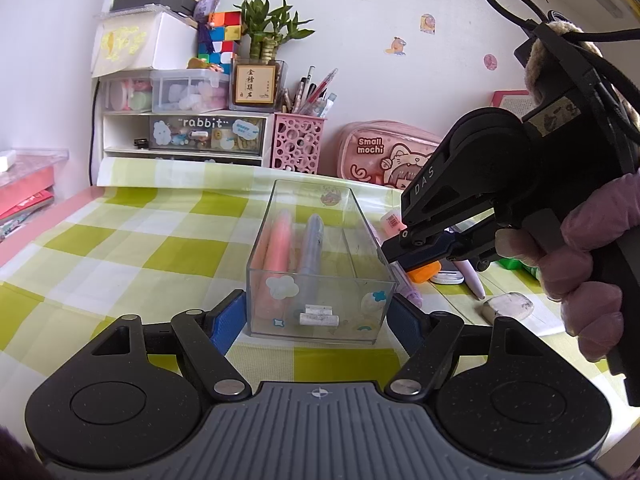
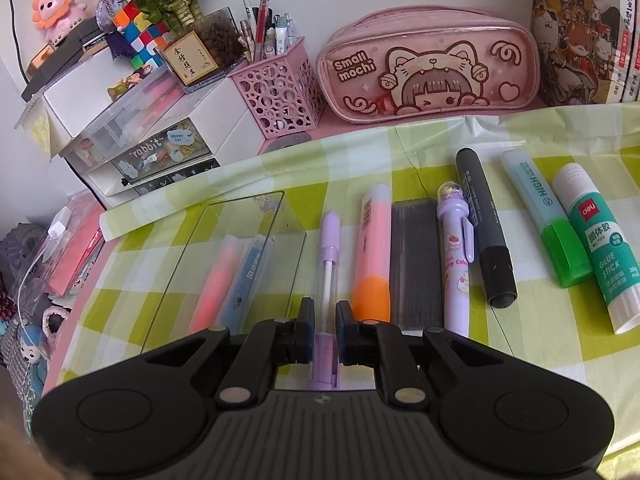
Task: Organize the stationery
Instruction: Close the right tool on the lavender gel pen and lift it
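Note:
A clear plastic box (image 1: 320, 268) stands on the checked cloth and holds a pink highlighter (image 1: 278, 240) and a blue-grey pen (image 1: 312, 244). My left gripper (image 1: 318, 320) has its blue pads on either side of the box's near end, jaws wide, seemingly touching its walls. My right gripper (image 2: 323, 320) is shut on a purple-capped clear pen (image 2: 329, 264), just right of the box (image 2: 236, 256). It also shows in the left wrist view (image 1: 404, 256), beside the box's right wall.
On the cloth right of the box lie a pink-orange highlighter (image 2: 372, 248), a dark flat case (image 2: 416, 260), a purple pen (image 2: 456, 256), a black marker (image 2: 486, 228), a green highlighter (image 2: 548, 220) and a glue stick (image 2: 600, 248). A pink pen cup (image 2: 280, 92), pencil case (image 2: 428, 64) and drawers (image 2: 160, 148) stand behind.

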A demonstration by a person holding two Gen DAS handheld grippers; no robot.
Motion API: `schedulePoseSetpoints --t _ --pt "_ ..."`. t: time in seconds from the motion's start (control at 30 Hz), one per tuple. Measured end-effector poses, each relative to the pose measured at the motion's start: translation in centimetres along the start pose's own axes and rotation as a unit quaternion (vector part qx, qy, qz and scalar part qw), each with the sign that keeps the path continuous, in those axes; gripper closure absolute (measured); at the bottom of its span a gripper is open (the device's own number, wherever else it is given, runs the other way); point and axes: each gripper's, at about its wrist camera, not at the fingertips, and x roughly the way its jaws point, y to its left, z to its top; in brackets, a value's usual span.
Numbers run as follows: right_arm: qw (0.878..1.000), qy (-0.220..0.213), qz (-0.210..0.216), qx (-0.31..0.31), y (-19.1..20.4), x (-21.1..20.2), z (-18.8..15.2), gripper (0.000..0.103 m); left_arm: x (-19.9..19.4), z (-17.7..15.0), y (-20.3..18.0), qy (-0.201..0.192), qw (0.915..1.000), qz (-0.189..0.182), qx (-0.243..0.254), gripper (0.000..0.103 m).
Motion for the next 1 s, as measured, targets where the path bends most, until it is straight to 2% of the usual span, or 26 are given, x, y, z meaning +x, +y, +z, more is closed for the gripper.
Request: schedulePoseSetpoints --t 0.3,0.67,1.0 --pt "0.999 0.031 0.001 0.012 -0.3 -1.6 -1.3 0.091 0.0 0.0 -0.1 0.000 1.0000 0.000 0.000 0.029" --pt "0.999 0.044 -0.006 0.014 0.0 -0.2 0.1 0.088 0.1 -0.2 -0.2 0.005 1.0000 0.005 -0.006 0.029" --pt "0.993 0.009 -0.071 -0.090 3.2 0.3 -1.2 0.089 0.3 -0.1 0.4 0.007 0.9999 -0.005 -0.011 0.028"
